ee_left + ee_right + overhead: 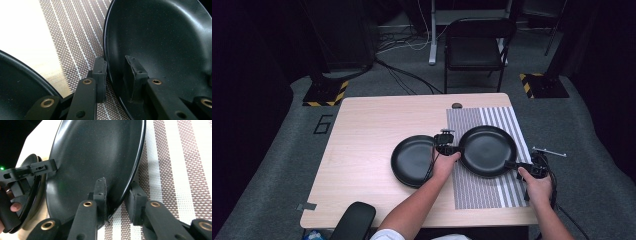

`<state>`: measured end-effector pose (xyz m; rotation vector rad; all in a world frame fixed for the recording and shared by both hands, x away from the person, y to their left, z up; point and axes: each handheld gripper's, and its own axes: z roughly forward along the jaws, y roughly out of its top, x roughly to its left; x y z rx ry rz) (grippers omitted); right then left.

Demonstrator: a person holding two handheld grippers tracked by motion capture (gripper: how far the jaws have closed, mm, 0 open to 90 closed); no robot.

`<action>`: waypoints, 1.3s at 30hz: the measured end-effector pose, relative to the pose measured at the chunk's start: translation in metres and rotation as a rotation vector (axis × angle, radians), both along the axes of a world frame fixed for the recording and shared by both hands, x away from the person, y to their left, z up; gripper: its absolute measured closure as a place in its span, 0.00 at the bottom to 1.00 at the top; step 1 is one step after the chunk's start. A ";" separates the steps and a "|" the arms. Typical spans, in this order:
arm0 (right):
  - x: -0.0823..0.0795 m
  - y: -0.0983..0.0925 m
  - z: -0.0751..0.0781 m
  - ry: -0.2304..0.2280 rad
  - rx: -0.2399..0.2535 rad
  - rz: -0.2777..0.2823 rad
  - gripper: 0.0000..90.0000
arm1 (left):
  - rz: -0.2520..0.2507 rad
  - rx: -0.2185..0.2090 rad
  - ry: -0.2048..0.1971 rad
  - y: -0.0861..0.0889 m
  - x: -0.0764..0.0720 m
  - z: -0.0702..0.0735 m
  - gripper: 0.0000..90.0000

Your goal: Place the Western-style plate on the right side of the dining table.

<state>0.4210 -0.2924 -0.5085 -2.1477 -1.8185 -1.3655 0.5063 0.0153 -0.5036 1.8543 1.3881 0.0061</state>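
While both grippers straddle the black plate's (488, 150) rim over the striped mat (492, 192), left gripper (117, 75) and right gripper (117, 202) jaws part-open on opposite edges, second plate (412, 161) beside.

Lighting the wooden table (372, 130) brightly from above in the high view, leaving the floor and room around the table nearly black. Overexposing the bare table top to plain white beside the striped mat (75, 37) in the left gripper view. Blurring the jaws slightly at the bottom edge. Throwing soft pale sheen on the black plate (95, 152) near the table's edge.
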 end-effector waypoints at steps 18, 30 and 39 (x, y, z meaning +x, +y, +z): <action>0.003 -0.001 -0.005 0.049 0.032 -0.018 0.79 | -0.006 0.013 0.028 -0.001 0.002 0.000 0.79; 0.004 0.003 -0.007 0.053 -0.039 -0.031 0.75 | -0.031 0.032 0.033 -0.002 0.002 0.000 0.75; -0.001 0.006 -0.004 0.018 -0.092 -0.011 0.66 | -0.057 0.040 -0.003 -0.005 -0.001 0.000 0.63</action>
